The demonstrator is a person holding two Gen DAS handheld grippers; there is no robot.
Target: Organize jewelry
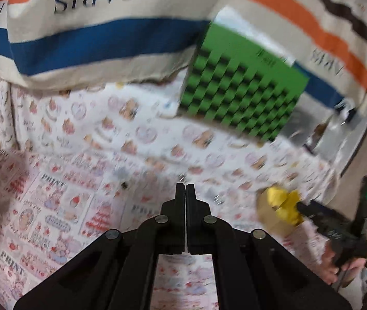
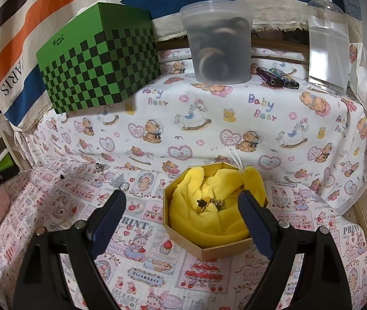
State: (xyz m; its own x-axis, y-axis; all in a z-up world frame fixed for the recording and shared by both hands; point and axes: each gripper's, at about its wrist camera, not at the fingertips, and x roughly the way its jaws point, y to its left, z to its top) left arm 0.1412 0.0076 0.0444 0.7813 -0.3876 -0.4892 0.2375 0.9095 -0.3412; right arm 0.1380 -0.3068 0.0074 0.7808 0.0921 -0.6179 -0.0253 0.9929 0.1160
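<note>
1. Fingers of the left gripper (image 1: 185, 190) are pressed together, nothing visible between them.
2. Right gripper (image 2: 182, 205) stands wide open, jaws empty, above the octagonal box (image 2: 224, 250).
3. Box, lined with yellow cloth (image 2: 209, 222), sits on the printed tablecloth (image 2: 157, 134); small earrings (image 2: 210, 203) lie on the cloth.
4. Loose jewelry pieces (image 2: 101, 166) lie toward the cloth's left edge.
5. Green checkered box (image 2: 98, 62) stands at the back left; a clear tub (image 2: 219, 41) beside it.

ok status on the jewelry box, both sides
Left hand-held gripper shut, nothing seen in it. Right hand-held gripper open at octagonal box. Some jewelry on yellow cloth inside. Nothing blocking.
</note>
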